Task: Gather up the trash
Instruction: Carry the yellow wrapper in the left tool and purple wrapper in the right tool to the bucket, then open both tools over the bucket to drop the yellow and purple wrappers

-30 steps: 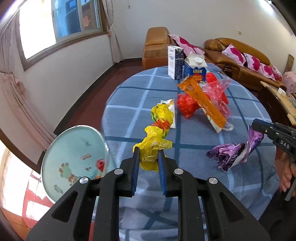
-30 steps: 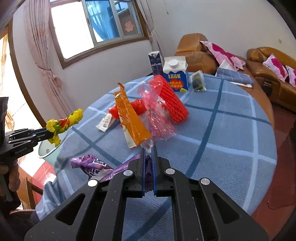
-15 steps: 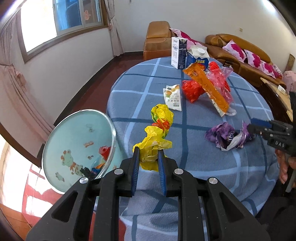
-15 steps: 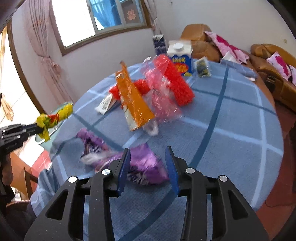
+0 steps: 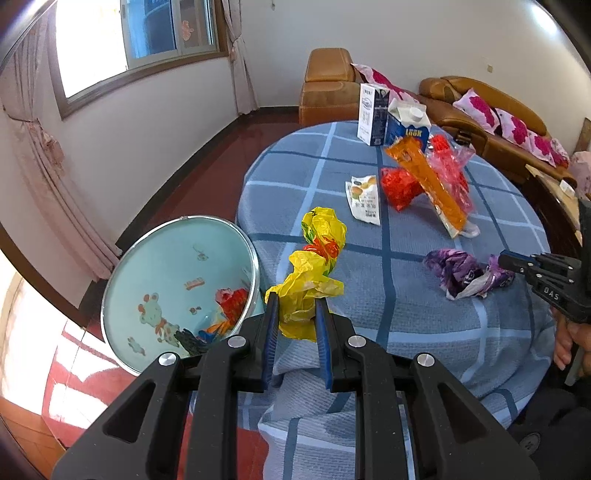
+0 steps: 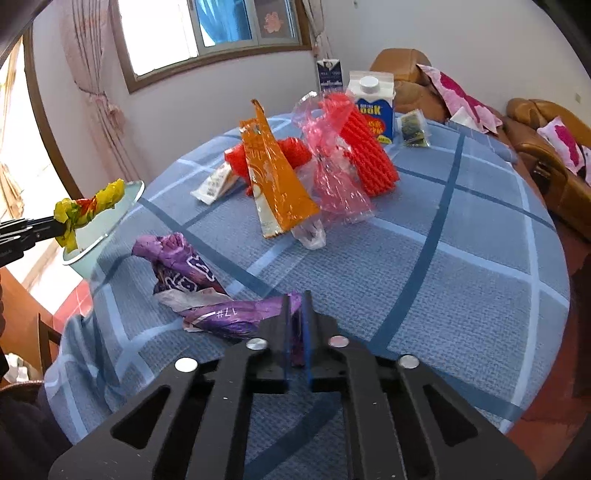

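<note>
Right tongs (image 6: 295, 317) again clamped on purple wrapper (image 6: 207, 291)

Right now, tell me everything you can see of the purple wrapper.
The purple wrapper is crumpled, shiny foil-like plastic with white lettering and a whitish inner side. It lies stretched across the blue checked tablecloth near the table's edge. One twisted end is pinched in the right gripper; the rest rests on the cloth, apart from the other trash.

Daylight floods in through the window (image 6: 207, 33), which blows out to white in both views. Glare patches shine on the red floor (image 5: 77, 354). The worktop (image 6: 461, 236) is evenly lit and sharp, shadows soft. Fisheye bending curves the walls, dark corners vignette, and edge detail seems slightly smeared.
</note>
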A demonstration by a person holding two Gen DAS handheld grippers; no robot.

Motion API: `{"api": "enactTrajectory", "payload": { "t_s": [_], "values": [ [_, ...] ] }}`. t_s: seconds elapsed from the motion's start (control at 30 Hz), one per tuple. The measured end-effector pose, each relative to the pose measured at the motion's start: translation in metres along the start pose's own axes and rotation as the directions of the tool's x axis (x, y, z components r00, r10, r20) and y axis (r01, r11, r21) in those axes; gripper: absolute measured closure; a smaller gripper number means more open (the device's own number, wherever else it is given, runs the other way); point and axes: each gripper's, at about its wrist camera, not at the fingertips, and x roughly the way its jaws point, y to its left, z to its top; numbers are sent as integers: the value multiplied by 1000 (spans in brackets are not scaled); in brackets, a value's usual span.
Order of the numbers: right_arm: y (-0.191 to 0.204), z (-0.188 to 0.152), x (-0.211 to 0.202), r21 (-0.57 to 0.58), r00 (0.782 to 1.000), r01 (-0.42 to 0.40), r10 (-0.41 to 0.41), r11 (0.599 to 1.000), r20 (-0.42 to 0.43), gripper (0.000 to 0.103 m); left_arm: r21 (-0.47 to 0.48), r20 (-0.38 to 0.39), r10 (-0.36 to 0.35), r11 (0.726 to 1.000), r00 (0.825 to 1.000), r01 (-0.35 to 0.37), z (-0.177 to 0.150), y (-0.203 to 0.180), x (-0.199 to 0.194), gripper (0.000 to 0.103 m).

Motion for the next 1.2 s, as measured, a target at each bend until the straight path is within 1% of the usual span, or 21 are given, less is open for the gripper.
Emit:
{"api": "enactTrajectory", "payload": {
  "t_s": [0.13, 0.2, 0.37, 0.5, 0.53, 0.6, 0.73, 0.87, 0.93, 1.2],
  "values": [
    [9, 12, -15, -22, 998, -7, 8, 1000, 66, 101, -16, 17, 16, 1000, 1000, -16, 4, 11, -8, 84],
    [14, 25, -21, -25, 995, -29, 31, 999, 94, 101, -23, 26, 28, 999, 999, -28, 6, 17, -12, 84],
    [28, 57, -23, -42, 987, -73, 79, 996, 141, 101, -54, 36, 80, 995, 996, -78, 6, 41, -20, 84],
    [50, 86, -18, -71, 978, -105, 116, 992, 176, 101, -76, 31, 129, 989, 991, -126, 3, 61, -19, 84],
    [55, 91, -16, -74, 976, -113, 124, 991, 179, 101, -77, 29, 142, 987, 989, -139, 2, 65, -19, 84],
    [68, 106, -8, -86, 971, -136, 150, 987, 185, 101, -78, 20, 191, 979, 981, -189, 0, 74, -15, 84],
    [95, 126, 8, -125, 965, -157, 179, 980, 190, 101, -95, -9, 233, 968, 972, -233, -4, 92, -9, 84],
    [118, 138, 27, -162, 961, -175, 204, 971, 185, 101, -115, -29, 260, 958, 965, -261, -7, 105, -6, 84],
    [126, 140, 35, -175, 960, -183, 214, 967, 181, 101, -113, -32, 286, 951, 958, -288, -7, 109, -4, 84],
    [166, 151, 65, -244, 958, -198, 240, 949, 157, 101, -109, -66, 319, 940, 945, -325, -11, 117, 4, 84]
  ]
}}
